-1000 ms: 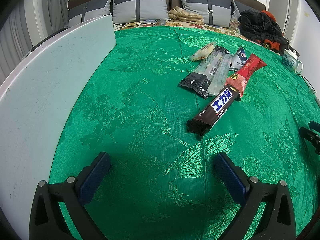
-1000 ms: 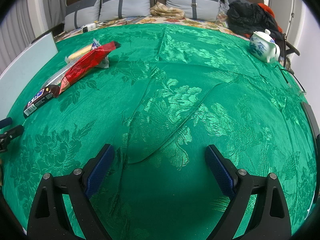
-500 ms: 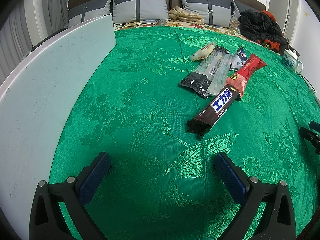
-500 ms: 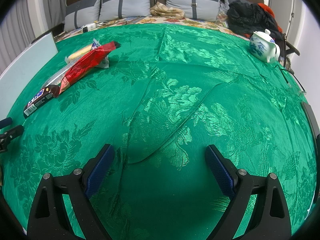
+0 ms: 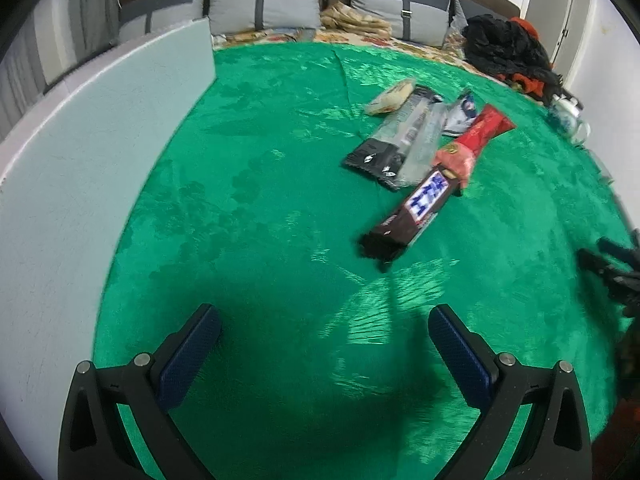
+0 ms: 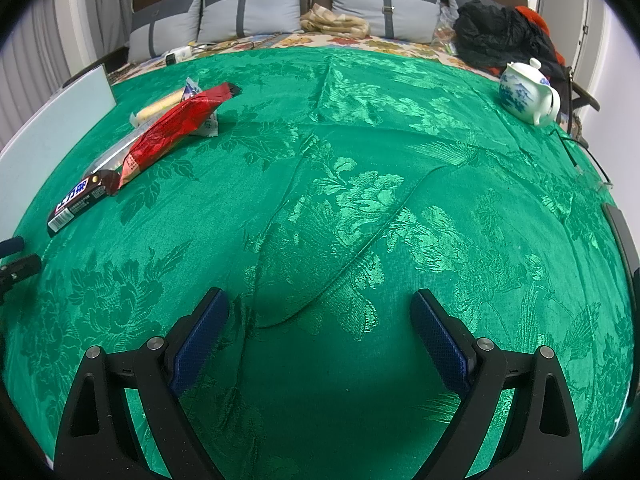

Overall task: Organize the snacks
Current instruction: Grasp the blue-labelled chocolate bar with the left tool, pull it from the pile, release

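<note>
Left gripper (image 5: 324, 330) is hovering over the green cloth (image 5: 260, 208) with jaws spread wide, gripping nothing; its frame is motion-blurred. Right gripper (image 6: 318, 312) is likewise sitting wide apart and empty above a crease in the same cloth. Snack pile is lying ahead and right of the left gripper, well apart from both grippers: dark chocolate bar (image 5: 412, 212) is nearest, its far end touching the red packet (image 5: 476, 136); black-ended clear packet (image 5: 394, 138) is lying just beside them on the left, pale yellow packet (image 5: 390, 98) is at the far end, small white-blue packet (image 5: 460, 116) is partly tucked under the red one. White board (image 5: 80, 152) is standing along the cloth's left edge. Blue-and-white teapot (image 6: 528, 94) is sitting at the far right of the cloth, grey pillows (image 6: 256, 10) are lining the headboard, dark clothing (image 6: 496, 36) is heaped behind the teapot.
</note>
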`<state>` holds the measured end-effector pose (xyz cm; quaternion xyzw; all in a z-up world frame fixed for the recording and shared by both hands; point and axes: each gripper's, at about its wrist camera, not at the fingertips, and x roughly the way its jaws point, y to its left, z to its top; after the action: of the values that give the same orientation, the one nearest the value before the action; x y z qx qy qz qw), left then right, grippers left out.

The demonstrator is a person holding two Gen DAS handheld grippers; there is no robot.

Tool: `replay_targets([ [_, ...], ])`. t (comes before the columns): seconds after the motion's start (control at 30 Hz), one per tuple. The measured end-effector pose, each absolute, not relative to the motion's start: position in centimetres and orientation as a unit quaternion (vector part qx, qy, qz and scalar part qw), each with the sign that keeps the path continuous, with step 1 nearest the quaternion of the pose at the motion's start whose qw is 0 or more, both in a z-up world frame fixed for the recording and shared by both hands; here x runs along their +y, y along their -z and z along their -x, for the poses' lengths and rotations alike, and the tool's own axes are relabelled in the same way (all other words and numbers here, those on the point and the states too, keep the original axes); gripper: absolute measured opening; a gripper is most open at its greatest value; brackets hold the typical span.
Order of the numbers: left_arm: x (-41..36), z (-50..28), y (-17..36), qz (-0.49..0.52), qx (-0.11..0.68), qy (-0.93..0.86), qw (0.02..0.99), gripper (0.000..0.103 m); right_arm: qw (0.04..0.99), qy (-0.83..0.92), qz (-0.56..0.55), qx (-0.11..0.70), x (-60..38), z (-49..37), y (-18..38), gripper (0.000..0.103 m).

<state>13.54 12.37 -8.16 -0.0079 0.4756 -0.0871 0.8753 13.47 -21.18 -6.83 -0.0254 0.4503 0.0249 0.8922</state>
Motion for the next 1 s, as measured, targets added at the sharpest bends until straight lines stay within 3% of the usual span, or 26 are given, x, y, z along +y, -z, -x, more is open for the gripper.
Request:
replay_targets([
  [0.17,9.7,-14.8,5.6,-0.036,0.450,0.125,0.883,0.100,0.892,-0.025,0.025,0.450,-21.2,-13.5,6.8,0.095],
  [0.27,7.5,-16.7,5.1,-0.070,0.453,0.143,0.877,0.089,0.892,-0.025,0.025,0.450,-21.2,-13.5,6.8,0.095],
  [0.37,6.2,-18.7,5.9,-0.082,0.474,0.144,0.865,0.071,0.892,-0.025,0.025,0.450,-21.2,-13.5,6.8,0.095],
  [0.43,5.8,-19.4,6.5,-0.075,0.494,0.145,0.854,0.030,0.892,-0.025,0.025,0.450,-21.2,-13.5,6.8,0.095],
  [0.6,6.8,-17.2,6.7,-0.028,0.506,0.154,0.848,0.018,0.892,-0.025,0.025,0.450,-21.2,-13.5,6.8,0.095],
  [0.8,9.2,-11.9,6.5,0.013,0.509,0.120,0.852,0.021,0.892,-0.025,0.025,0.450,-21.2,-13.5,6.8,0.095],
  [0.87,9.6,-11.1,6.8,0.012,0.507,0.109,0.855,0.045,0.892,-0.025,0.025,0.450,-21.2,-13.5,6.8,0.095],
  [0.9,9.6,-11.2,6.9,0.008,0.506,0.103,0.856,0.069,0.892,-0.025,0.025,0.450,-21.2,-13.5,6.8,0.095],
  [0.93,9.5,-11.4,6.9,0.003,0.497,0.091,0.863,0.080,0.892,-0.025,0.025,0.450,-21.2,-13.5,6.8,0.095],
  [1.0,9.3,-12.0,7.2,-0.007,0.488,0.079,0.869,0.080,0.892,-0.025,0.025,0.450,-21.2,-13.5,6.8,0.095],
])
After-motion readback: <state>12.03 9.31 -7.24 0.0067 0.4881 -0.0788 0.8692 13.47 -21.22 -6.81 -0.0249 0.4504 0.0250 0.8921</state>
